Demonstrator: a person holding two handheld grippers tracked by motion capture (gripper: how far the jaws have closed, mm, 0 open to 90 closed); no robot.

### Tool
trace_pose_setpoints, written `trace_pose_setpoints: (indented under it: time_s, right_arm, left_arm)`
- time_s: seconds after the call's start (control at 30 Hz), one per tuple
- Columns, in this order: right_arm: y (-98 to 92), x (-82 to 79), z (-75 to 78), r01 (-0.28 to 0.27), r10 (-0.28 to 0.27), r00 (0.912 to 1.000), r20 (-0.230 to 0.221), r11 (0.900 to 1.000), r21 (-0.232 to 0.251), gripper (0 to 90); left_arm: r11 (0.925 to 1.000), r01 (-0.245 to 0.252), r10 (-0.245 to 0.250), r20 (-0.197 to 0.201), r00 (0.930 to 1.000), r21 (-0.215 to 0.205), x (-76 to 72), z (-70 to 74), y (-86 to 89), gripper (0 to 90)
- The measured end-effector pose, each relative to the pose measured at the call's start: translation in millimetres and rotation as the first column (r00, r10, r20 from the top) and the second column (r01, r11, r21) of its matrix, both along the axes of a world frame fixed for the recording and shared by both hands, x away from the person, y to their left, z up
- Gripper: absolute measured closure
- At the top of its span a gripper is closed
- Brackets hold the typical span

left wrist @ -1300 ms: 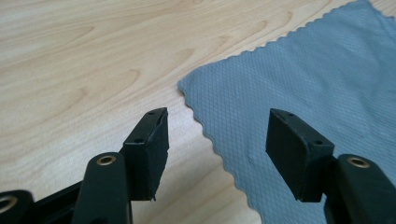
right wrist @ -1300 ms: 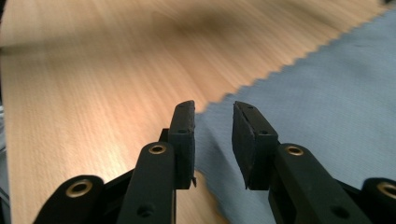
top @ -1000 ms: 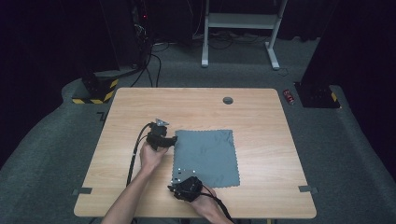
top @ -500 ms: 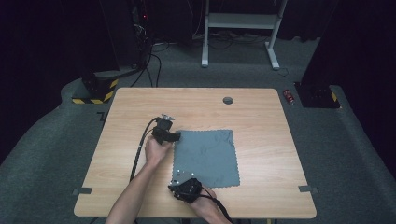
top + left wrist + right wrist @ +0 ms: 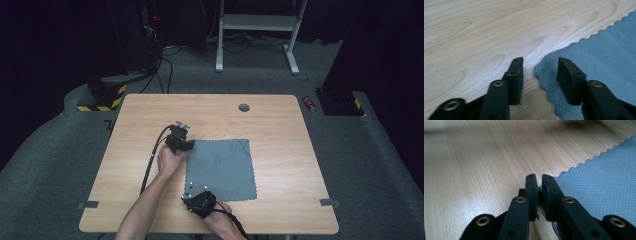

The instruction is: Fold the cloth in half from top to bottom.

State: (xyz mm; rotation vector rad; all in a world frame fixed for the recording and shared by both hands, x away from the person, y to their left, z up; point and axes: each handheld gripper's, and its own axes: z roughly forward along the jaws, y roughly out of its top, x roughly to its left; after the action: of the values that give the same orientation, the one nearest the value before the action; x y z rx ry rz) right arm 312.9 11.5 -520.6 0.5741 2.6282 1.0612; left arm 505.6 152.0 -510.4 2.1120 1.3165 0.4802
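A grey-blue cloth point(image 5: 222, 167) lies flat on the wooden table point(image 5: 280, 120). My left gripper point(image 5: 186, 145) is at the cloth's far left corner. In the left gripper view its jaws point(image 5: 540, 61) stand apart on either side of that corner of the cloth point(image 5: 604, 50); they have just been closing, and the pads are not pressing on it. My right gripper point(image 5: 191, 197) is at the near left corner. In the right gripper view its jaws point(image 5: 539, 178) have just been closing and now pinch the cloth's scalloped edge point(image 5: 599, 177).
A round grommet hole point(image 5: 244, 107) sits near the table's far edge. On the floor beyond the table are a red can point(image 5: 310, 103), a yellow-and-black striped block point(image 5: 102, 100) and a white metal stand point(image 5: 255, 22). Bare wood surrounds the cloth.
My left gripper has shifted a little to the right and away from the person, up to the cloth's far left corner. The right hand has stayed in place.
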Motion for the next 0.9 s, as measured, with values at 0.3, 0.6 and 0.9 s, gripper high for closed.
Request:
trace_pose_setpoints:
  time_s: [0.3,0.6,0.9]
  right_arm:
    - [0.3,1.1,0.8,0.010,-0.010,0.9999,0.002,1.000,-0.010,89.8]
    - [-3.6,2.0,1.7,0.008,-0.007,0.9996,-0.029,1.000,0.027,90.0]
    - [-12.8,3.7,8.3,0.022,-0.018,0.9988,-0.045,0.996,0.082,90.0]
  left_arm:
    - [0.9995,0.028,-0.028,-0.012,0.9995,-0.013,0.0,1.0,-2.7,84.8]
    - [0.9990,0.031,-0.031,-0.030,0.9990,-0.032,2.8,6.2,1.1,89.5]
    - [0.9959,0.043,-0.044,-0.010,0.9990,-0.079,1.3,17.6,6.3,89.9]
